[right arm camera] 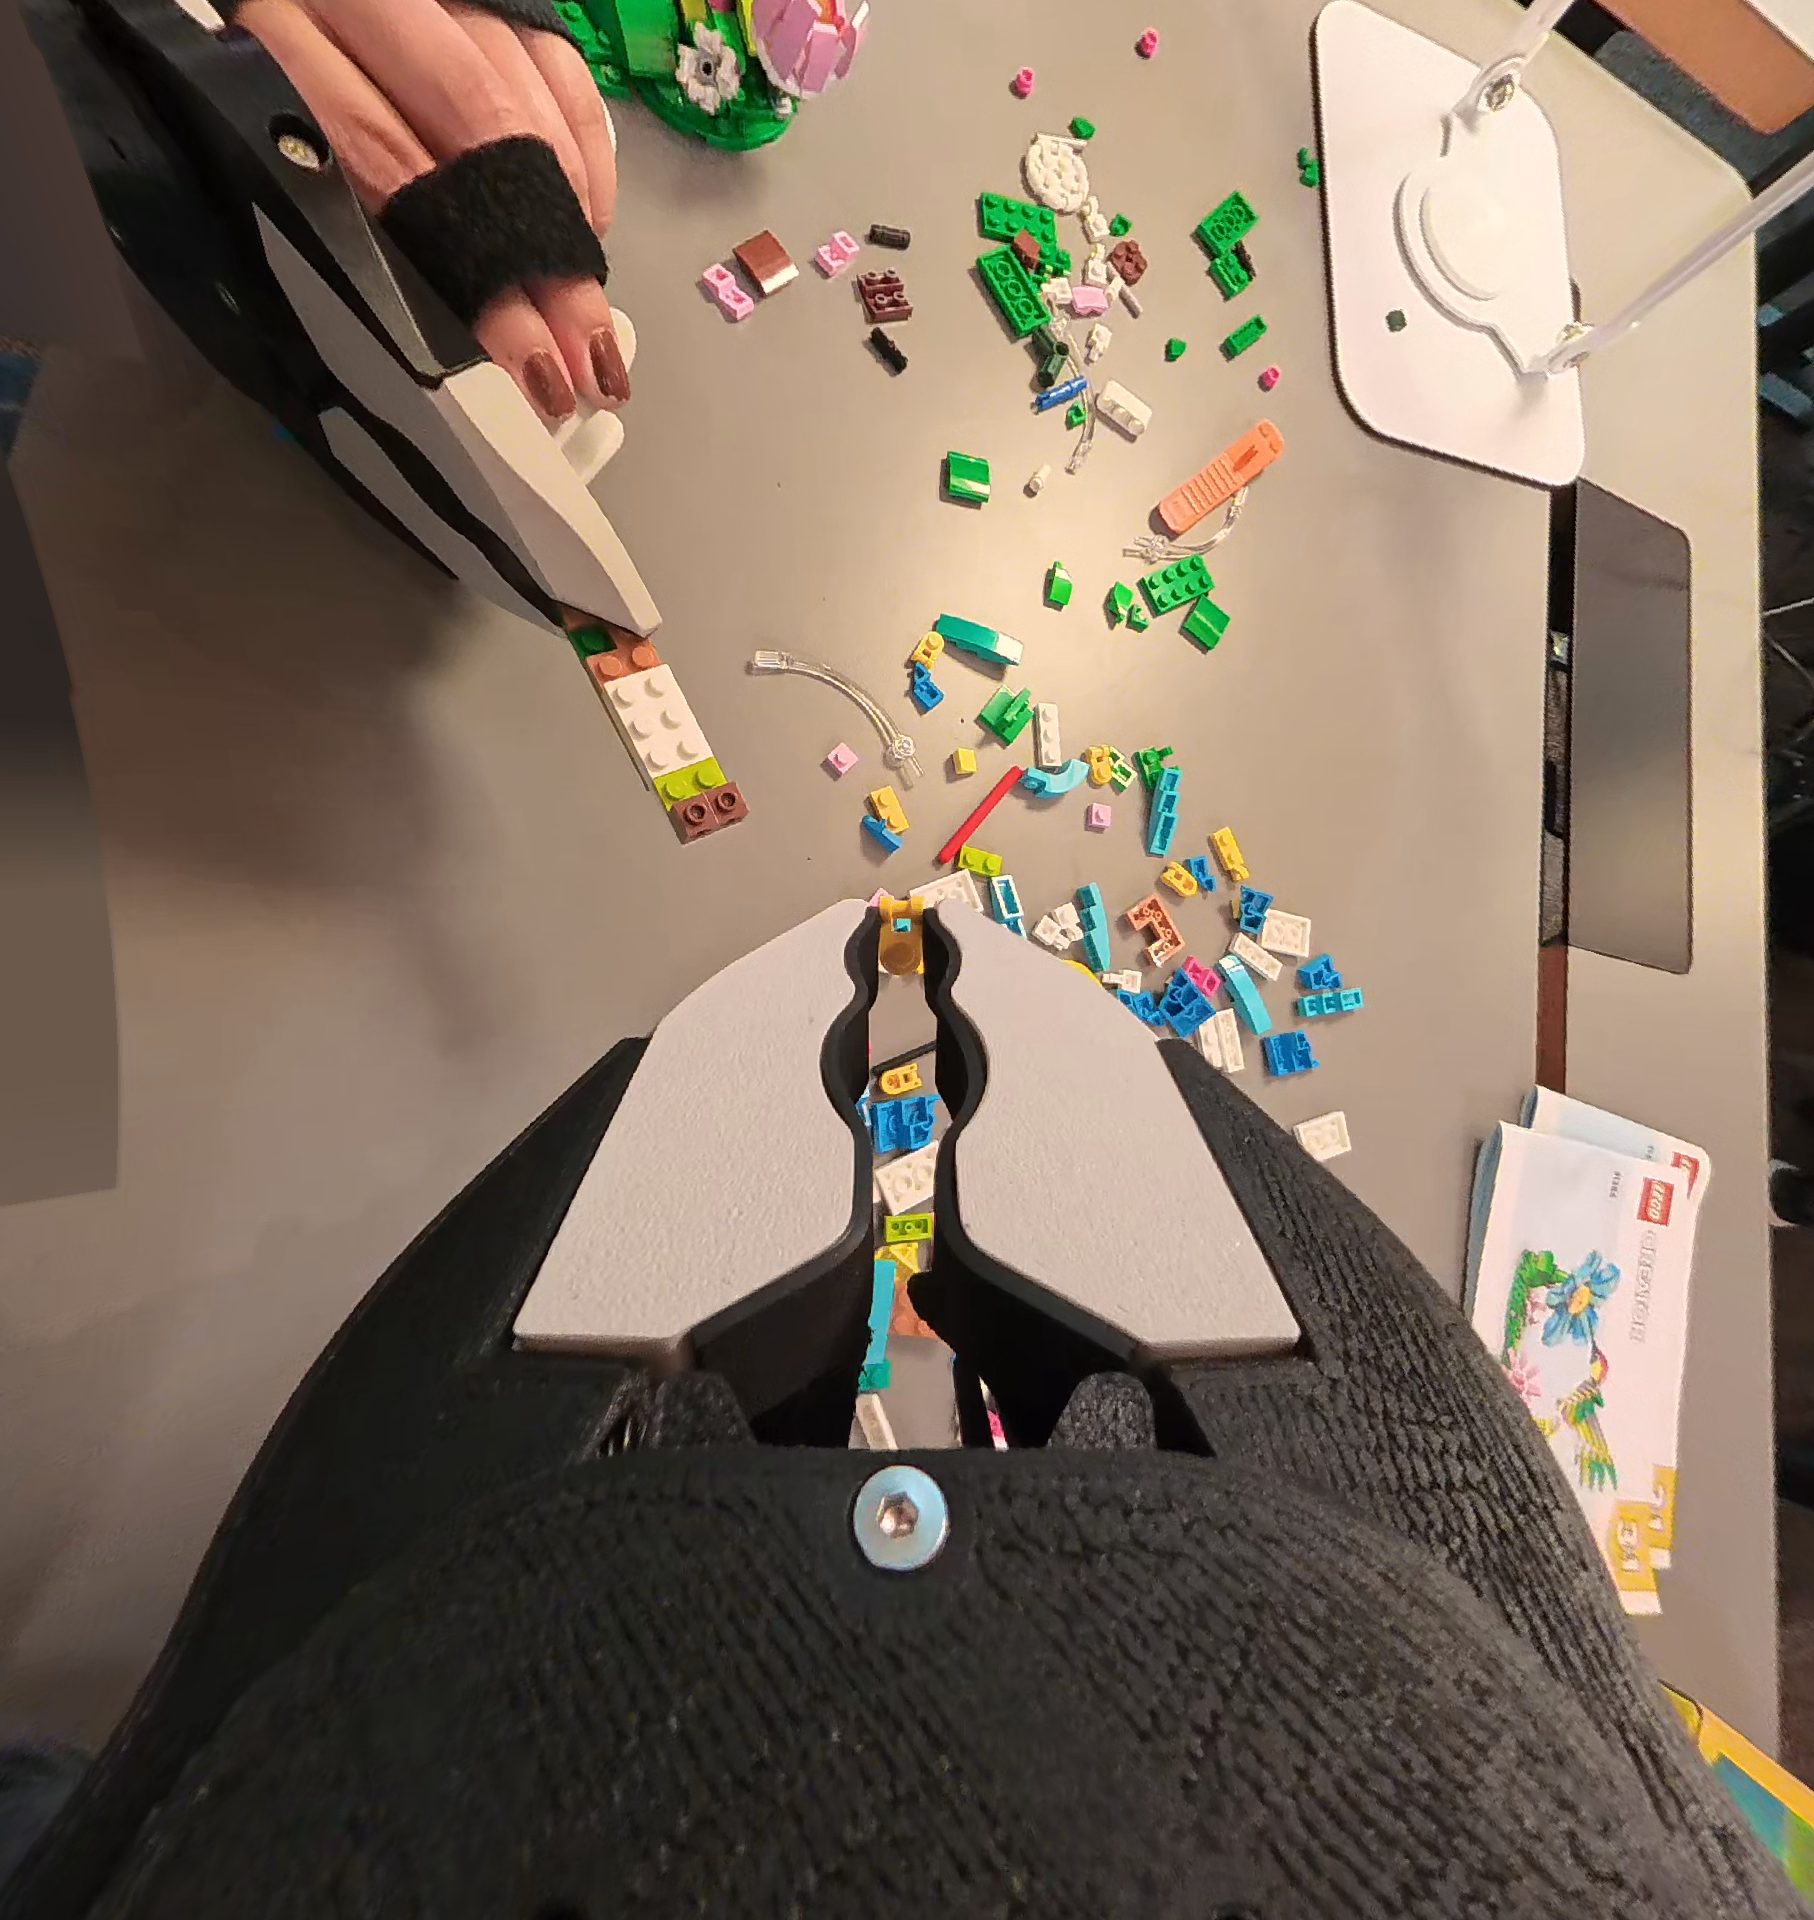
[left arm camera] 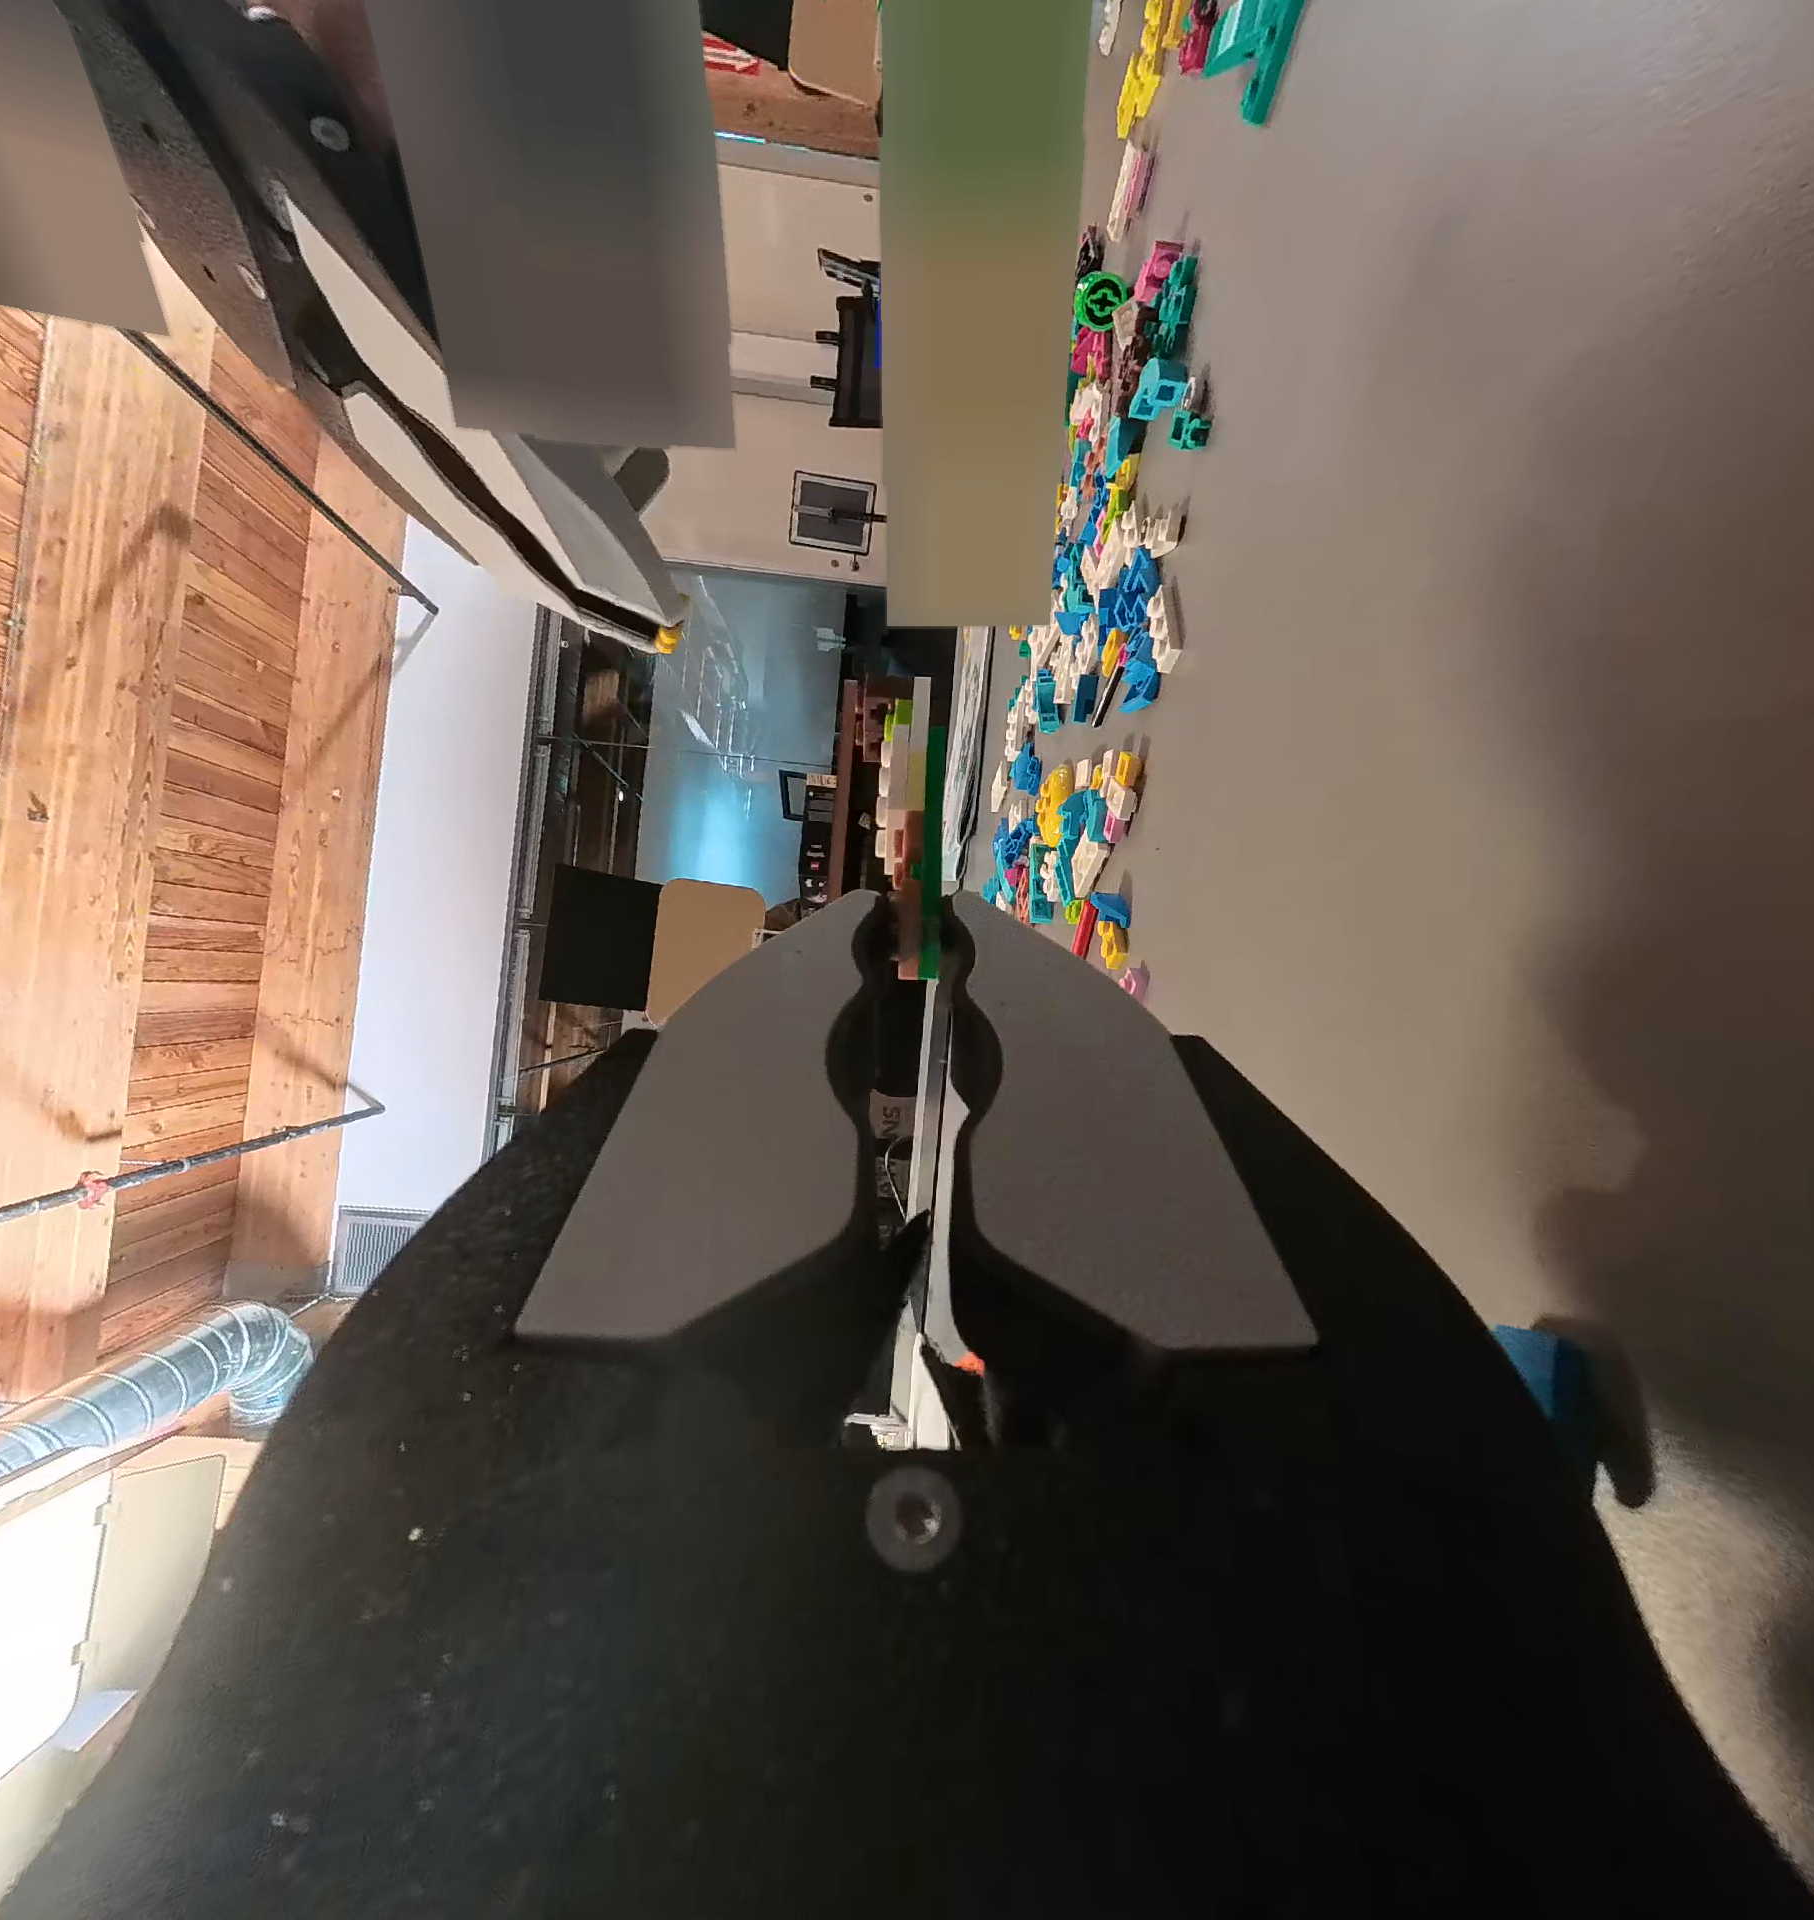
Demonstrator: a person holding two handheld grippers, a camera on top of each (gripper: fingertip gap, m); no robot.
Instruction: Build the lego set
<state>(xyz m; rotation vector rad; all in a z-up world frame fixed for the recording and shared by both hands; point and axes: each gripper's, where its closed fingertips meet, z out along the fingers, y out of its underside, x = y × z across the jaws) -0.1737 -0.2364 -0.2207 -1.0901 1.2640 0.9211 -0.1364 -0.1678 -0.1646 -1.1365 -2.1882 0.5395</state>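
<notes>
My left gripper [left arm camera: 918, 914] is shut on a narrow partly built strip of bricks [left arm camera: 913, 821], seen edge-on, with green, brown, white and lime layers. The same strip [right arm camera: 664, 727] shows in the right wrist view, held above the grey table [right arm camera: 467, 935] by the left gripper [right arm camera: 612, 618]. My right gripper [right arm camera: 903, 914] is shut on a small yellow-gold piece [right arm camera: 900, 940] with a bit of blue at its tip, a short way below and right of the strip. The right gripper [left arm camera: 664, 634] shows far off in the left wrist view, holding something yellow.
Loose bricks [right arm camera: 1173, 935] in blue, white, yellow and green are scattered over the table's middle and right. An orange brick separator [right arm camera: 1220, 480], a clear curved piece [right arm camera: 841, 696], a white stand base [right arm camera: 1454, 239], instruction booklets [right arm camera: 1578, 1320] and a green flower build [right arm camera: 716, 52] lie around. Across from one pair of fingers to the other is roughly 11 centimetres. My right tips are about 30 centimetres from the green flower build [right arm camera: 716, 52], my left tips only 20 centimetres.
</notes>
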